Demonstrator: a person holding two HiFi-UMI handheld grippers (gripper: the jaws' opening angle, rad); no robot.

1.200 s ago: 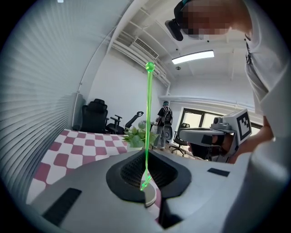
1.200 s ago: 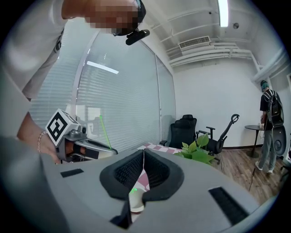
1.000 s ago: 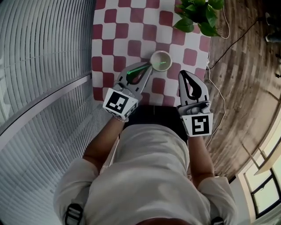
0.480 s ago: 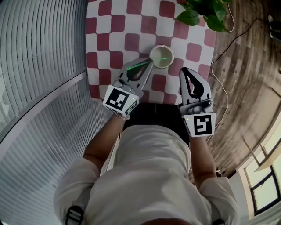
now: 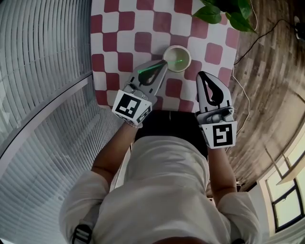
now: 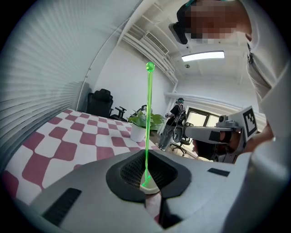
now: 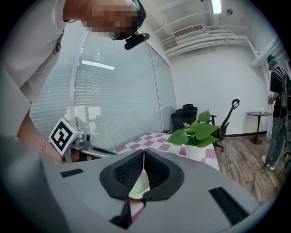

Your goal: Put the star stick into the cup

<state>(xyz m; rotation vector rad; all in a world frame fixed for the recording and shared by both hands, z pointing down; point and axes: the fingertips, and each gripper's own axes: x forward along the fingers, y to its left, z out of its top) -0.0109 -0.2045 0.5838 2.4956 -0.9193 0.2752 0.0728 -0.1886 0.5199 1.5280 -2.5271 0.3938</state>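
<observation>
Left tongs [image 5: 165, 64] clamp shut on the green stick [image 6: 148, 113], whose lower end dips inside the cup [image 5: 187, 64] just past their tips while its ball-topped shaft slants back over them. The right tongs [image 5: 203, 74], closed and empty (pads meeting at the tips), hang beside the left pair, with the cup ahead and to their left. A checked counter [image 5: 125, 44] carries the cup; a potted plant [image 5: 224, 12] sits well beyond the right tongs.
</observation>
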